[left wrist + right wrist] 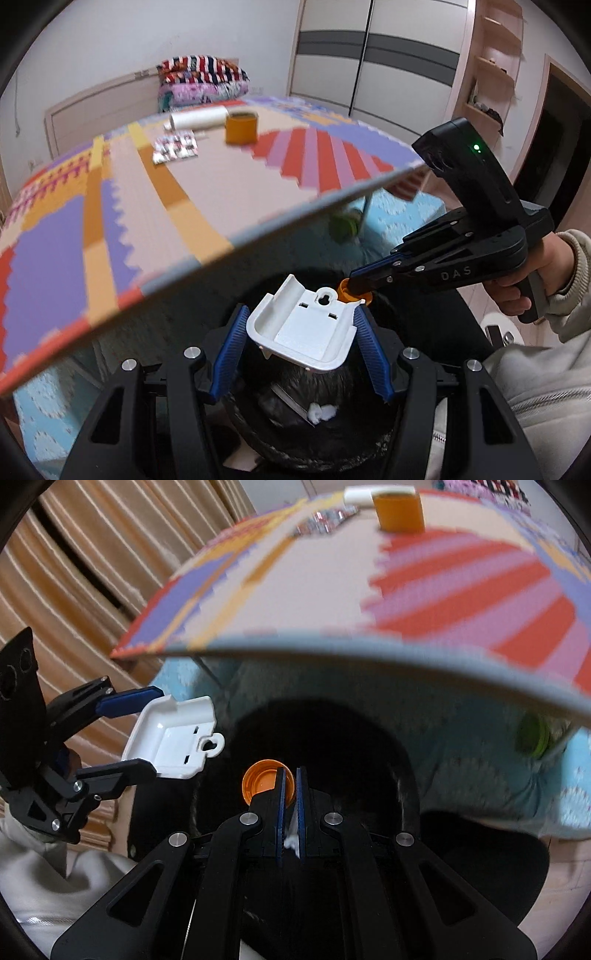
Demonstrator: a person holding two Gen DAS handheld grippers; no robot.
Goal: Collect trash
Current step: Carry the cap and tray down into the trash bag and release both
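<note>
The white tray (310, 332) is squeezed between the left gripper's (301, 350) blue pads, right over the black bin (306, 435). The orange cap (264, 781) is pinched by its rim in the right gripper (290, 797), over the same bin. The cap's grip is tiny, so I think it could slip and roll away. The two grippers are close and could bump. More trash waits on the table (207, 192).
</note>
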